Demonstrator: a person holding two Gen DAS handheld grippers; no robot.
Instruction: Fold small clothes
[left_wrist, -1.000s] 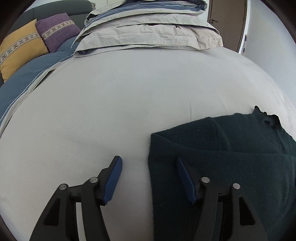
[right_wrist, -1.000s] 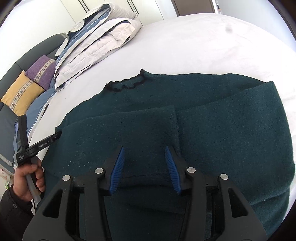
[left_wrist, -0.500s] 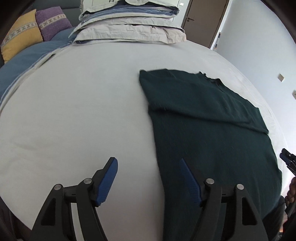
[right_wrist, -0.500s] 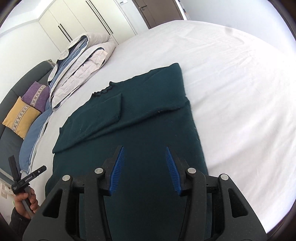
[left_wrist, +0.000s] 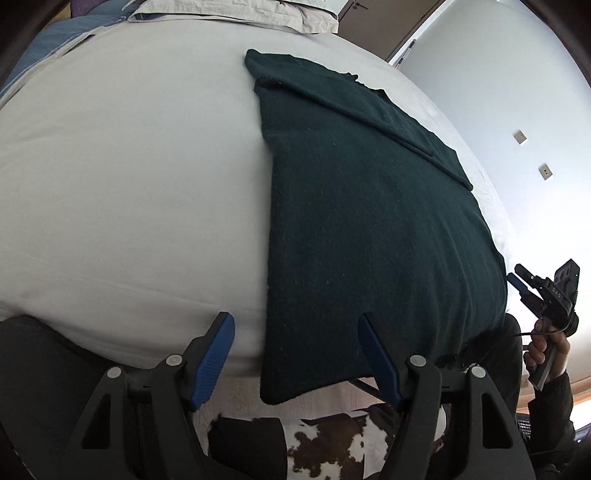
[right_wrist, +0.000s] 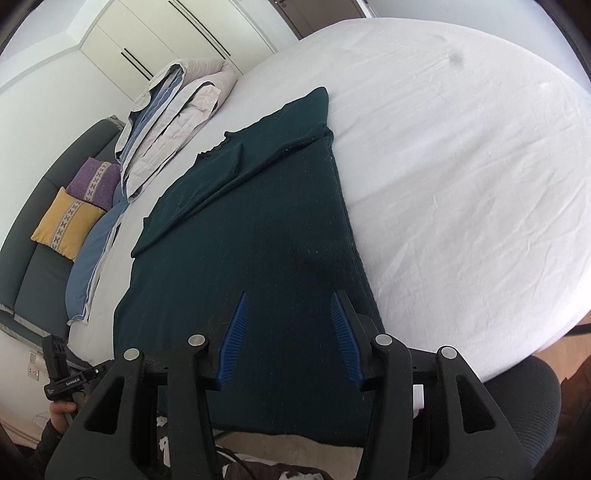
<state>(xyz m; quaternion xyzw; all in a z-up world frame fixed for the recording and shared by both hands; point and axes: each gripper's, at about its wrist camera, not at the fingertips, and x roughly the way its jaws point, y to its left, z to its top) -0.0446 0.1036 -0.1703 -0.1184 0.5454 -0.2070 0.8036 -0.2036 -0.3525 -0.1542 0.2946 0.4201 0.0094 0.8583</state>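
Left gripper (left_wrist: 295, 354): jaws apart, nothing between the pads; they widened a little within the last second. It hangs over the near left corner of the sweater (left_wrist: 369, 221), one pad over the sheet, the other over the knit. Right gripper (right_wrist: 290, 332): jaws apart, empty, above the sweater's near right part, not touching it as far as I can tell.

Sweater lies flat on the bed (right_wrist: 461, 184), collar away from the person, hem hanging over the near edge. Both sleeves are folded in across the chest and the sides look straight, so the narrowing folds appear done. Judged remaining: grasp the hem corners and fold the length up toward the collar, perhaps twice.

Hard to make out:
- The hem's near right corner is hidden behind the right gripper's frame.
- Whether the sides are tucked under or merely lying straight cannot be told.
- Sleeve overlap is dark on dark; layering order is unclear.
- Bedding stack (right_wrist: 173, 110) is cut off in the left view.
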